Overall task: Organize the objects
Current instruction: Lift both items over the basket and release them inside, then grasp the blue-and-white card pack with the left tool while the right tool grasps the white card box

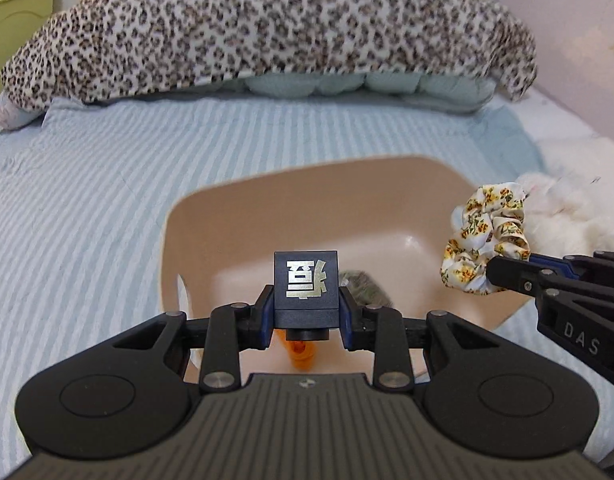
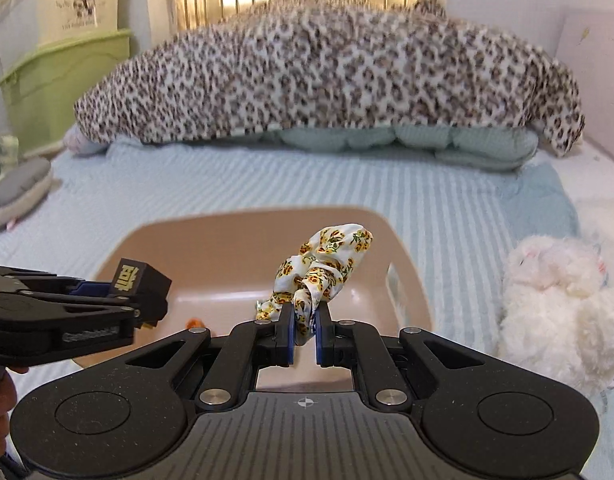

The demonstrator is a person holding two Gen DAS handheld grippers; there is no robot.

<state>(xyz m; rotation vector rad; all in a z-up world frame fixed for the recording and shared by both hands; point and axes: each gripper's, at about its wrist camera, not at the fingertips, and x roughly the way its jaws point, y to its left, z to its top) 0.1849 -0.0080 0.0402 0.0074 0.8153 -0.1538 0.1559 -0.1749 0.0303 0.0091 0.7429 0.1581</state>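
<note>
Scrunchie (image 2: 323, 268) and dark stamp block (image 1: 306, 286), each clamped in one tool, should be released low over the basin (image 1: 267, 200).

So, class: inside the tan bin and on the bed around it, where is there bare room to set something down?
Free: the tan bin floor's far half, and striped sheet between bin and leopard blanket. Crowded: the near floor with orange item, and the white plush beside it.
</note>
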